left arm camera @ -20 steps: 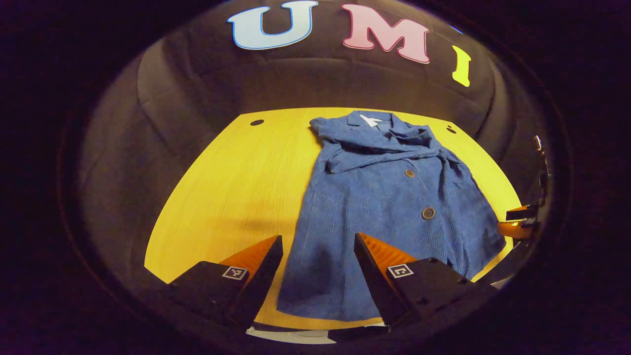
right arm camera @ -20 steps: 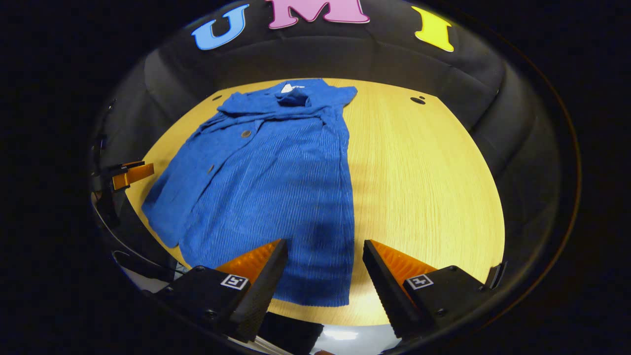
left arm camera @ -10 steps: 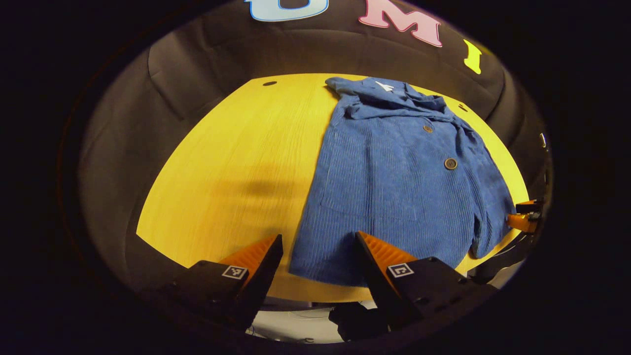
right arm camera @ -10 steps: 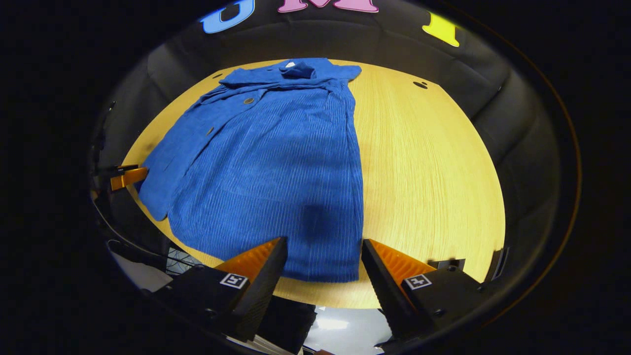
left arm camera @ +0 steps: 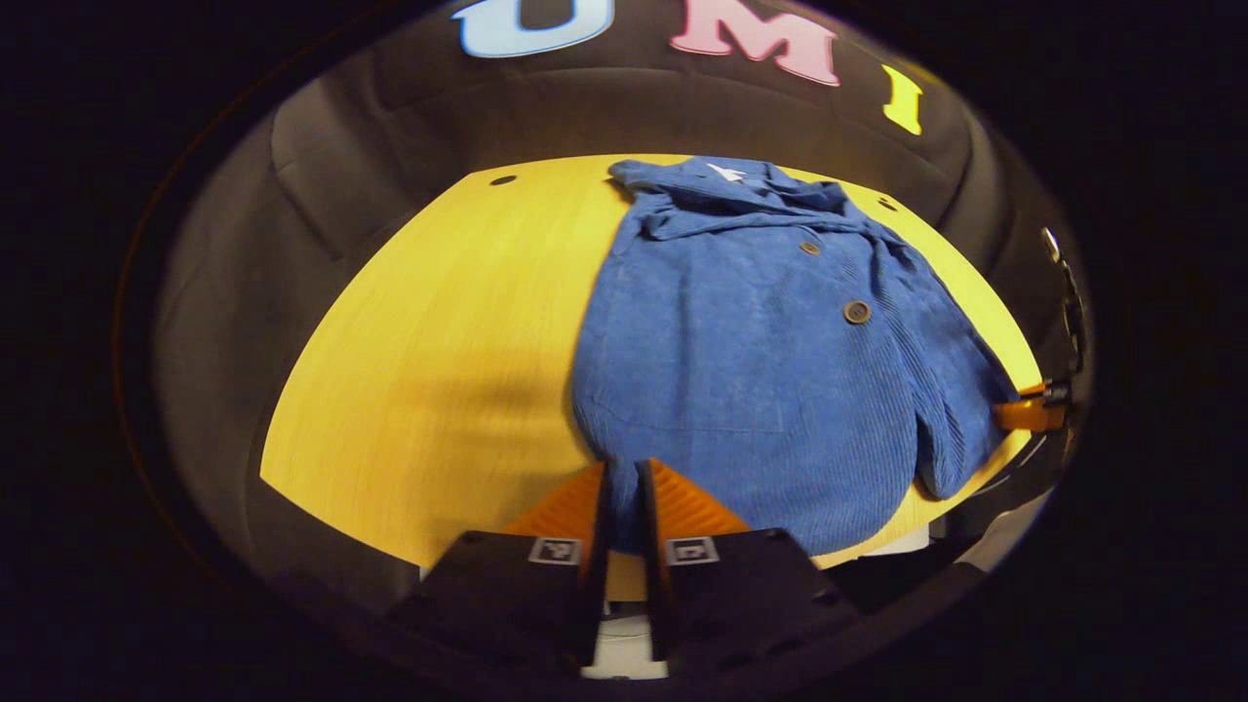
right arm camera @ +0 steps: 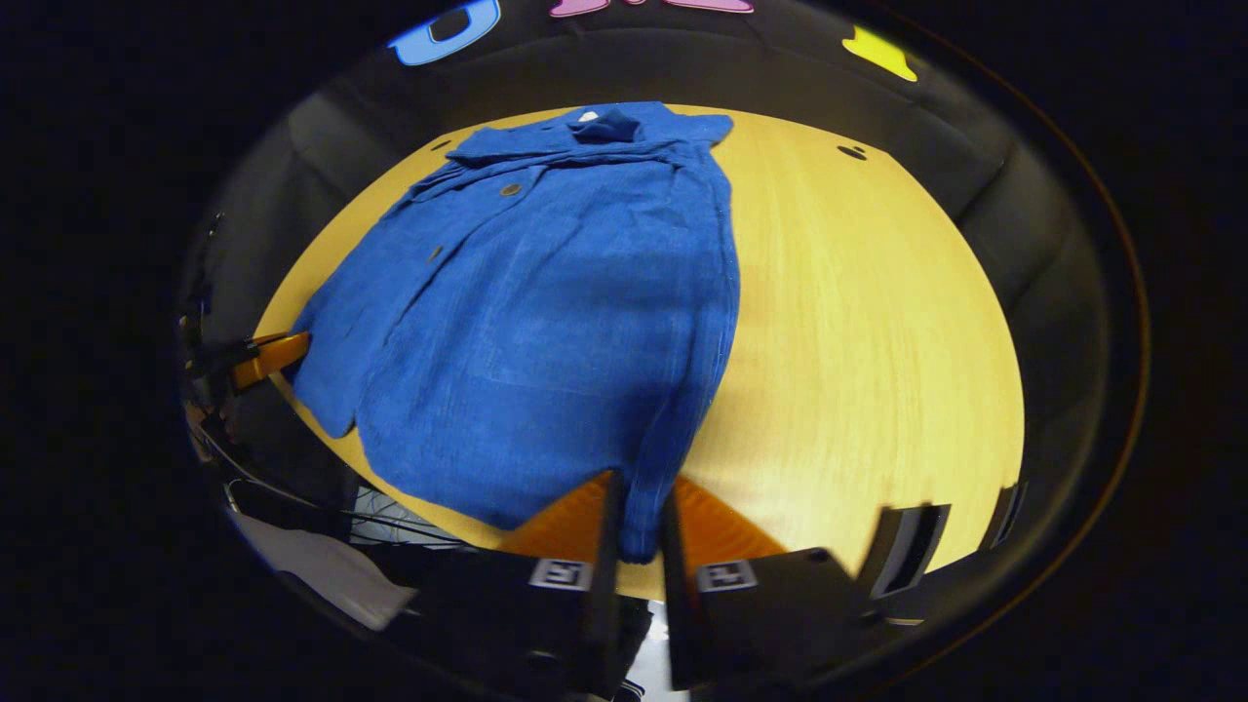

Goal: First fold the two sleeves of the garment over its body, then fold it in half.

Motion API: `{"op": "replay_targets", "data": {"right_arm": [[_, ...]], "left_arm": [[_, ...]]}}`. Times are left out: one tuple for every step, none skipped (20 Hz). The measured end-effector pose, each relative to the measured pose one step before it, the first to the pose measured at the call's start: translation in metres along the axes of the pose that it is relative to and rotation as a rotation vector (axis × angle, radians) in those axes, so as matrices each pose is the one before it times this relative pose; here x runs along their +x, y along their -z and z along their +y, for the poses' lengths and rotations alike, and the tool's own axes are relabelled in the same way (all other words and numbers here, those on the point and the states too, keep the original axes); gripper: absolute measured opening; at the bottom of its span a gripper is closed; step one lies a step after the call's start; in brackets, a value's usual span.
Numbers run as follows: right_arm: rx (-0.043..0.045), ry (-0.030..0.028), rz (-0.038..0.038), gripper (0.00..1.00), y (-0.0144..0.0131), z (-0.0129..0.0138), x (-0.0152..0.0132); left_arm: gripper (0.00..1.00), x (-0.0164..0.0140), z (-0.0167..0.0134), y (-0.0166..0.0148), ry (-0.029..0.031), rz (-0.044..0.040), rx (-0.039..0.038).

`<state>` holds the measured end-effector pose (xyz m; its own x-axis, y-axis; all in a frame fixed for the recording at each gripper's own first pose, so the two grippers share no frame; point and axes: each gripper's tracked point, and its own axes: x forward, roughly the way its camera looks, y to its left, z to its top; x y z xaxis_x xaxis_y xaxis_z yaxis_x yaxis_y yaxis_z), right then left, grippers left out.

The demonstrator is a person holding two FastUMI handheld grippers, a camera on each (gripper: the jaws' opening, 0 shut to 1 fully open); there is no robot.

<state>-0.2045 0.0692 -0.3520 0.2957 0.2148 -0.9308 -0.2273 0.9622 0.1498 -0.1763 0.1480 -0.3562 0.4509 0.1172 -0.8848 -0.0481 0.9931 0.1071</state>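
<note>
Across the yellow counter [left arm camera: 439,331] lies the blue jacket [left arm camera: 760,361], collar at the far edge, sleeves folded over its body. At the near hem, the left tongs [left arm camera: 622,487] pinch its left corner and the right tongs [right arm camera: 639,517] pinch its right corner, both closed on the cloth.

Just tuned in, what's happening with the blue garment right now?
A person is folding a blue garment lying on a yellow wooden table. The sleeves look already folded over its body. The left gripper and the right gripper each have their jaws pinched on the near hem, one at each bottom corner. The half fold is not yet done; the collar lies at the table's far end.
</note>
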Motion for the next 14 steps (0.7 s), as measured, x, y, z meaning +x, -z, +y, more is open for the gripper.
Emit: {"op": "replay_targets", "data": {"right_arm": [[-0.00695,-0.00256,0.00717,0.10,-0.00229,0.00038,-0.00146],[0.00670,-0.01238,0.01882,0.07,0.00167,0.00149,0.00001],[0.02128,-0.01347,-0.01019,0.07,-0.00155,0.00006,-0.00149],[0.02816,-0.00724,-0.00538,0.07,-0.00151,-0.00144,0.00287],[0.02110,-0.00888,-0.00505,0.05,-0.00115,-0.00094,-0.00140],[0.01830,-0.00389,-0.01398,0.05,-0.00204,-0.00058,-0.00195],[0.01655,-0.01372,-0.01056,0.05,-0.00277,0.00215,-0.00100],[0.00864,-0.00325,-0.00975,0.05,-0.00258,0.00077,-0.00333],[0.00336,-0.00719,-0.01400,0.05,-0.00383,0.00128,-0.00280],[-0.00199,-0.01136,-0.01148,0.05,-0.00444,0.00217,-0.00405],[-0.00302,-0.00541,-0.01844,0.05,-0.00680,0.00165,-0.00195],[-0.00299,-0.00575,-0.01456,0.05,-0.00707,0.00146,-0.00303],[-0.00245,-0.00799,-0.00900,0.05,-0.00720,0.00175,-0.00244],[-0.00021,-0.00582,-0.02039,0.05,-0.00791,0.00124,-0.00329]], "left_arm": [[0.05,0.00084,0.00102,-0.00283,-0.00493,-0.00713,0.01659],[0.04,0.00569,-0.00161,0.00574,-0.00548,0.01046,-0.02334],[0.00,-0.00813,0.00049,-0.00498,0.00965,-0.00437,-0.00897],[0.00,-0.00095,-0.00015,0.00148,0.01244,0.00645,-0.00888],[0.00,0.00036,-0.00063,-0.00001,0.01485,-0.00096,-0.01131],[0.00,-0.00101,-0.00220,0.00041,0.01684,0.00362,-0.01079],[0.00,-0.00292,-0.00317,-0.00168,0.01853,0.00349,-0.01504],[0.00,-0.00126,-0.00274,-0.00238,0.01808,-0.01138,-0.00943],[0.00,-0.00398,-0.00311,-0.00618,0.01119,-0.01830,-0.00113],[0.00,-0.00305,0.00071,-0.00556,-0.00626,-0.00640,-0.00221],[0.00,-0.00315,0.00040,-0.00355,0.00158,-0.00619,-0.00295],[0.00,-0.00408,-0.00121,-0.00880,0.00302,-0.01143,-0.00512],[0.00,-0.00323,-0.00275,-0.01021,0.00827,-0.01588,-0.00630],[0.00,-0.00393,-0.00297,-0.00888,0.00823,-0.01581,-0.00558]]}}
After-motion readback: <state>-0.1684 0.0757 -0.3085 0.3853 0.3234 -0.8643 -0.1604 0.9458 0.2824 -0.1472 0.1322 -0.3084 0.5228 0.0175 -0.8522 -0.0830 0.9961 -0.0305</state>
